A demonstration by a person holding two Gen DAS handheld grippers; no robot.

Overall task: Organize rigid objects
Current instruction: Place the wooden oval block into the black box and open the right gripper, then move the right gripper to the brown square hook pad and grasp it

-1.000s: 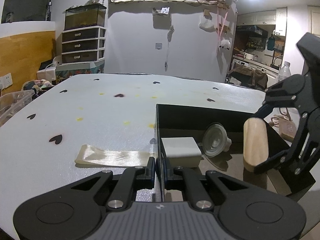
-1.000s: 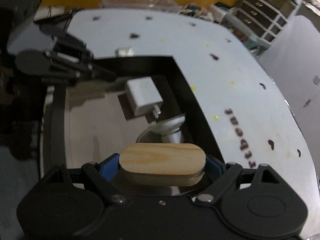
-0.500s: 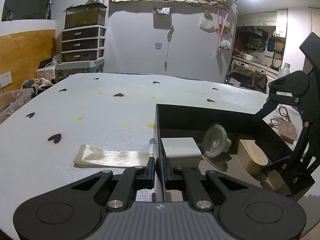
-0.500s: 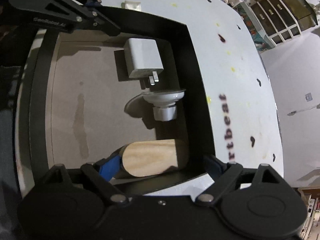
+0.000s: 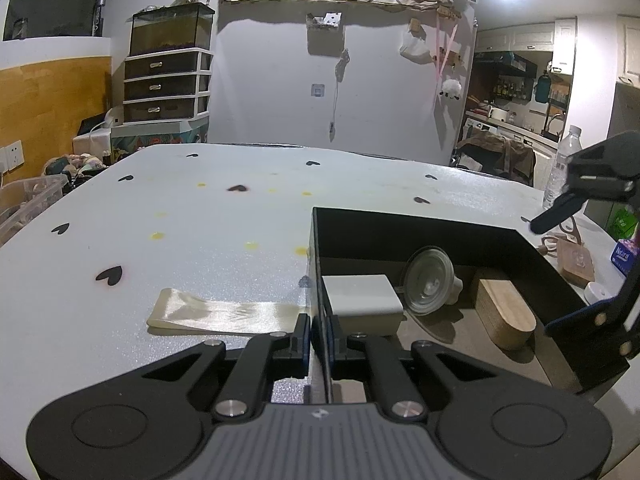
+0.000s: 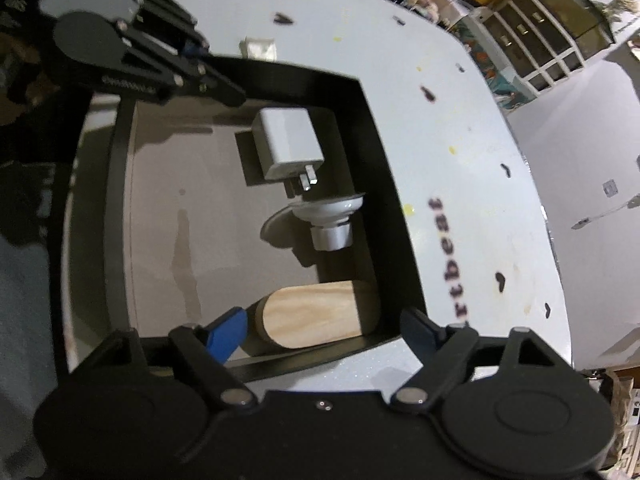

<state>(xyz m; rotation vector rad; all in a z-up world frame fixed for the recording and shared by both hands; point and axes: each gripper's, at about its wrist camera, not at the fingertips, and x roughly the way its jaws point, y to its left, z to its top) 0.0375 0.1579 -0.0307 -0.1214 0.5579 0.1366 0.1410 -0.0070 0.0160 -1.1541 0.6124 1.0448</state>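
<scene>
A black open box (image 5: 440, 232) (image 6: 384, 160) sits on the white table. Inside lie a white charger plug (image 5: 360, 294) (image 6: 286, 146), a clear suction cup (image 5: 430, 280) (image 6: 330, 216) and a rounded wooden block (image 5: 506, 308) (image 6: 312, 316). My left gripper (image 5: 319, 330) is shut on the box's near left wall. My right gripper (image 6: 324, 326) is open and empty, just above the wooden block at the box's right end; it also shows in the left wrist view (image 5: 588, 264).
A folded cream ribbon (image 5: 224, 312) lies on the table left of the box. A wooden stand (image 5: 574, 258), a blue packet (image 5: 624, 256), a small white lid (image 5: 596, 292) and a water bottle (image 5: 562, 164) are at the right. The table has heart marks.
My right gripper carried the wooden block down into the box, let it go and opened, then lifted away. The left gripper kept its hold on the box wall.
</scene>
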